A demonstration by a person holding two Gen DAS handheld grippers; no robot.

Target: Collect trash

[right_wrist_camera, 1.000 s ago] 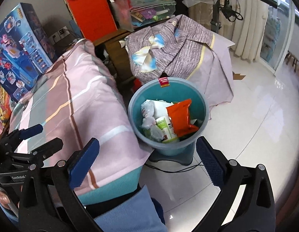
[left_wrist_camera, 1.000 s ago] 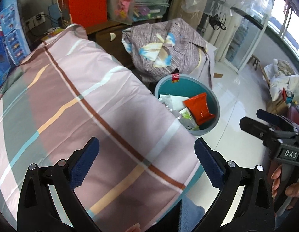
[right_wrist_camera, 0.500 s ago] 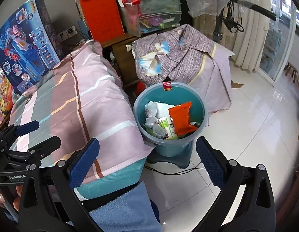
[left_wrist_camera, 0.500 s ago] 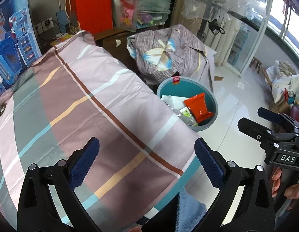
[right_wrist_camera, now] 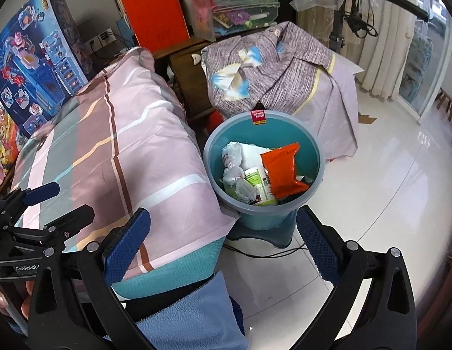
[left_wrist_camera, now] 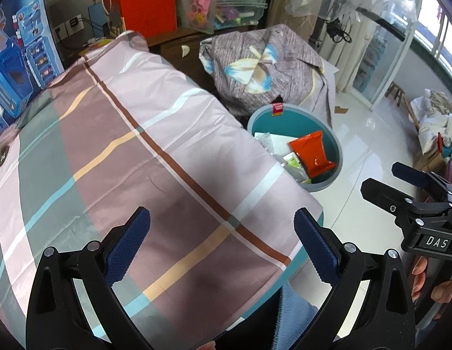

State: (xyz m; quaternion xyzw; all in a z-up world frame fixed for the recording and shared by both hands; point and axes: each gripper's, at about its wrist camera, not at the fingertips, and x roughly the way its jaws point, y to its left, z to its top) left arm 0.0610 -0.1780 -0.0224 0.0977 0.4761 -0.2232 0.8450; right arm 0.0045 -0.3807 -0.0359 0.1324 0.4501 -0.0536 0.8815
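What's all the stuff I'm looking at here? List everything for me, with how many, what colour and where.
bin: one, teal, on the white floor beside the covered table
orange packet: one, on top of the rubbish inside the bin
white wrappers: several, crumpled, in the bin's left side
striped cloth: one, pink, brown and green, spread over the table
grey patterned cloth: one, draped over something behind the bin
orange box: one, at the back wall
toy box: one, blue, leaning at far left
blue towel: one, nearest the camera
left tool: black with blue pads, open, empty, over the striped cloth
right tool: same make, open, empty, facing the bin
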